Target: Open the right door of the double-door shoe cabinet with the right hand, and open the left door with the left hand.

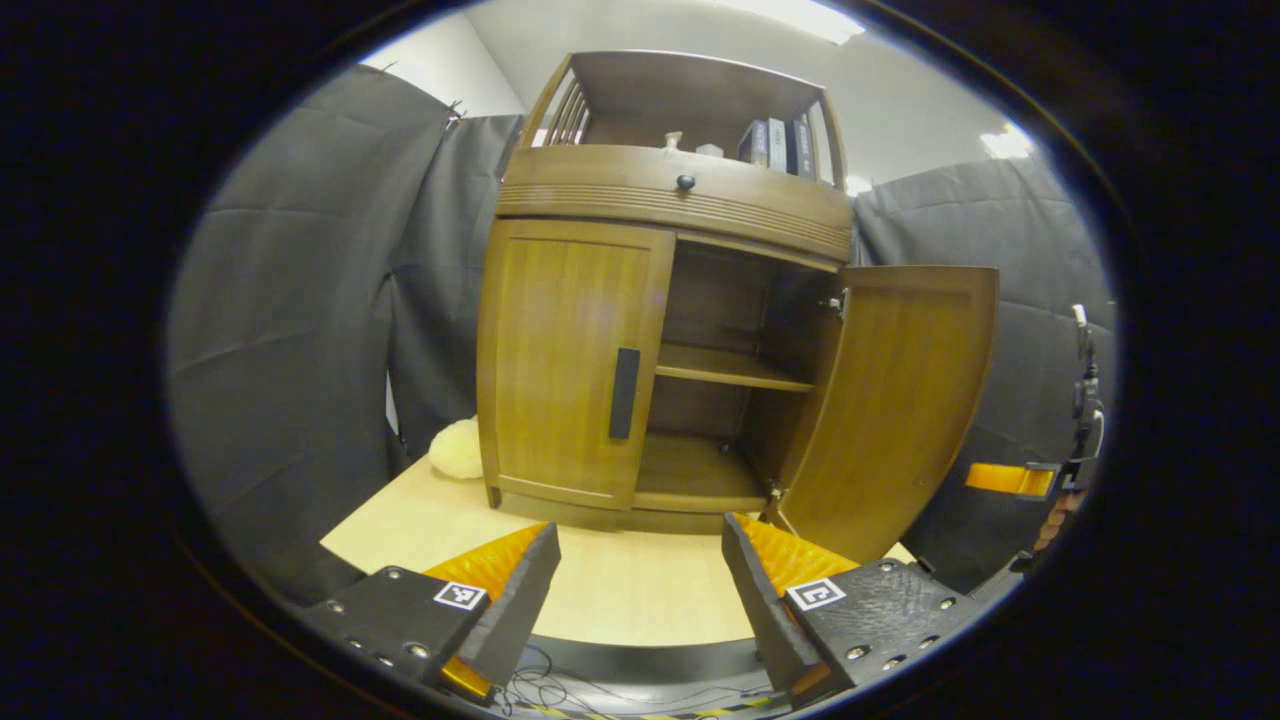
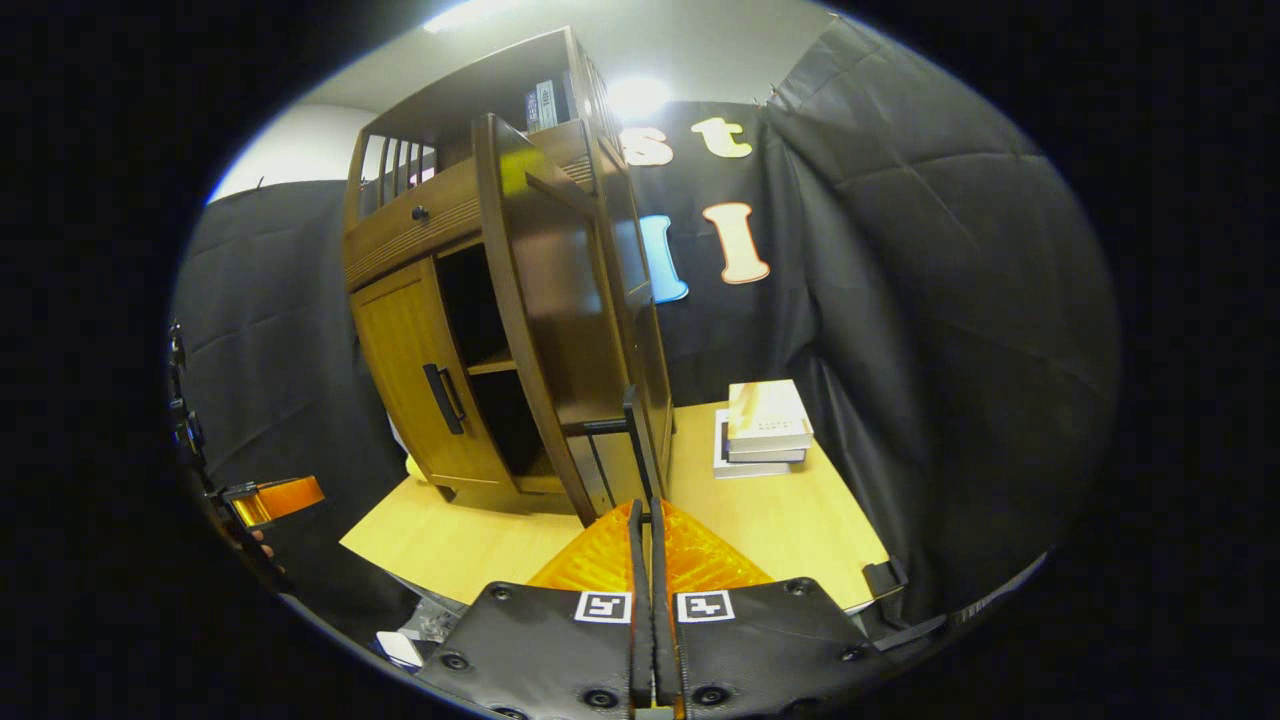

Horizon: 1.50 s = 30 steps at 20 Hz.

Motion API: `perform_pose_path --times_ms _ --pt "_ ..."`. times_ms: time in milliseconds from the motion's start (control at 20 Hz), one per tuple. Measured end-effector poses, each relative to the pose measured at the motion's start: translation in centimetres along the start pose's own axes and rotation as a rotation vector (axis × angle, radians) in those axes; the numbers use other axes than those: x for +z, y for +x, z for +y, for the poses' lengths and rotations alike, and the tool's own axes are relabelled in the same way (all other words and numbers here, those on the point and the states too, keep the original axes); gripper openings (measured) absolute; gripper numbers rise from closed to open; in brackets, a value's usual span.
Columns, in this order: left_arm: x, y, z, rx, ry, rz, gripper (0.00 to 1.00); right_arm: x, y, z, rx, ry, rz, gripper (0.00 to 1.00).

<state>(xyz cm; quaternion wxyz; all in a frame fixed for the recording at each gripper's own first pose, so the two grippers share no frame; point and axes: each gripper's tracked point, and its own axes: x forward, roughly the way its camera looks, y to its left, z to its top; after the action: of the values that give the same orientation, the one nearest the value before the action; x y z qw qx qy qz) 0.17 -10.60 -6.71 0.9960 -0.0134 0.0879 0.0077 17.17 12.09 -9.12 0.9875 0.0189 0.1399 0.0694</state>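
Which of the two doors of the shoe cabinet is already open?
The right door is open: it stands swung out and shows the inner shelf. The left door sits flush in the frame, with its dark handle untouched.

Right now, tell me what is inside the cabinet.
Behind the open right door, the cabinet holds one bare shelf and a bare floor. The shut left door hides the other half.

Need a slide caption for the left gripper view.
Open left gripper faces the closed left door; right door stands open.
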Motion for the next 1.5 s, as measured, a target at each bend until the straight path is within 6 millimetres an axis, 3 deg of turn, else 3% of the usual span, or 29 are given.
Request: perform_pose_path --times_ms 600,750,900,1050,1350,1400,1500 --pt "1.6 0.9 5.1 -0.012 -0.007 -0.085 0.91 1.8 0.3 4.4 0.071 -0.043 -0.077 0.03" --pt "2.1 0.6 5.2 -0.066 0.002 -0.109 0.91 2.5 1.4 5.0 0.063 -0.065 -0.11 0.0" --pt "1.7 0.4 6.0 -0.071 0.008 -0.106 0.91 2.4 1.4 4.4 0.029 -0.109 -0.091 0.03" --pt "1.0 0.1 5.7 -0.102 0.016 -0.087 0.91 2.6 1.5 4.5 -0.003 -0.094 -0.103 0.2" --pt "0.5 0.9 6.5 -0.066 0.038 -0.066 0.91 1.4 2.1 5.0 -0.005 -0.077 -0.068 0.97" --pt "0.4 1.2 6.5 -0.055 0.034 -0.065 0.91 1.4 2.3 4.9 -0.002 -0.085 -0.073 0.92" --pt "0.6 1.8 6.3 -0.051 0.016 -0.066 0.91 1.4 3.0 4.8 0.003 -0.088 -0.082 0.92"
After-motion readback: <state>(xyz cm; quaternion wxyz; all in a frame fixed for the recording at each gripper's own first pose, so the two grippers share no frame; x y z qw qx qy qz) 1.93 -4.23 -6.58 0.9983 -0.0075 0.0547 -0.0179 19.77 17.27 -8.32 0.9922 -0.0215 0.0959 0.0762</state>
